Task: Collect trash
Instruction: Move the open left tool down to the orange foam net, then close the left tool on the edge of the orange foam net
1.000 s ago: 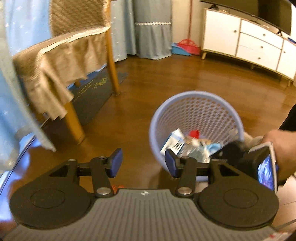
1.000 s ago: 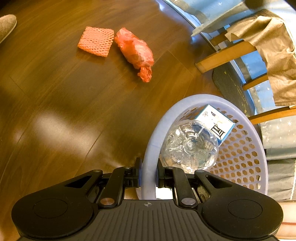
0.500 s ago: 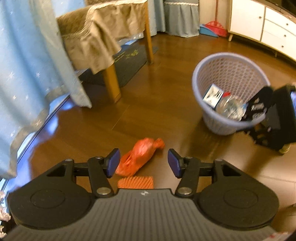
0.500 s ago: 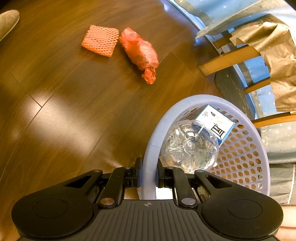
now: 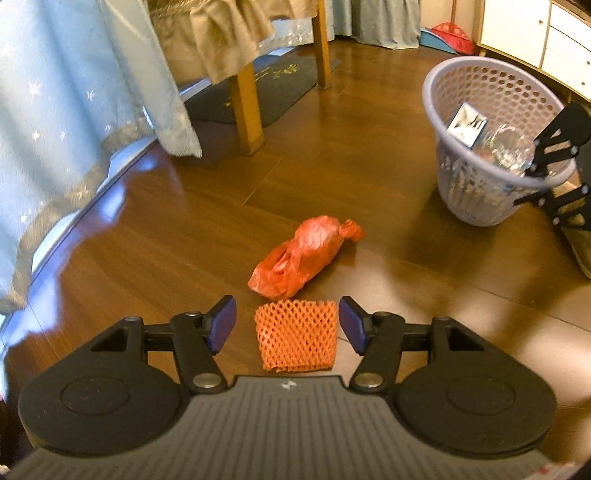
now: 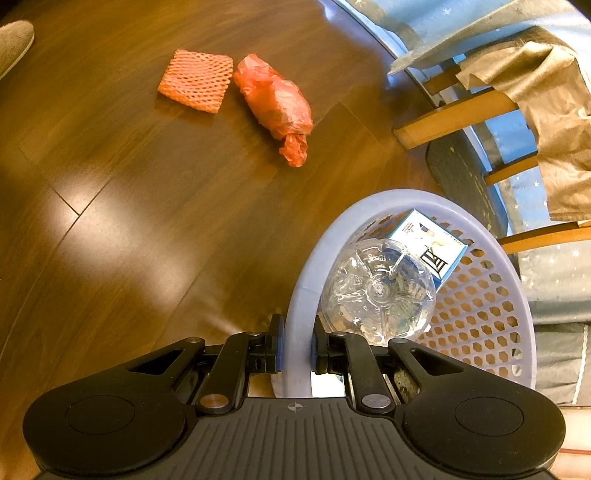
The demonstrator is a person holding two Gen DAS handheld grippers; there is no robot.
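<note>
An orange foam net (image 5: 296,339) lies flat on the wood floor, and my left gripper (image 5: 283,324) hangs open above it with a finger on each side. Just beyond the net lies a crumpled orange plastic bag (image 5: 303,254). Both pieces also show far off in the right wrist view: the foam net (image 6: 196,80) and the plastic bag (image 6: 275,103). My right gripper (image 6: 296,345) is shut on the near rim of the lilac basket (image 6: 491,321). Inside the basket are a clear plastic bottle (image 6: 376,291) and a small carton (image 6: 428,245). In the left wrist view the basket (image 5: 491,96) stands at the right.
A wooden chair leg (image 5: 249,107) with beige cloth over the seat stands behind the trash, beside a dark mat (image 5: 258,92) and a blue curtain (image 5: 74,92). A white cabinet (image 5: 535,33) is at the back right. A slipper (image 6: 13,42) shows at the floor's far left.
My left gripper has swung away from the basket and come down over the orange net, which now lies between its open fingers. The right gripper has kept its hold on the basket rim.
</note>
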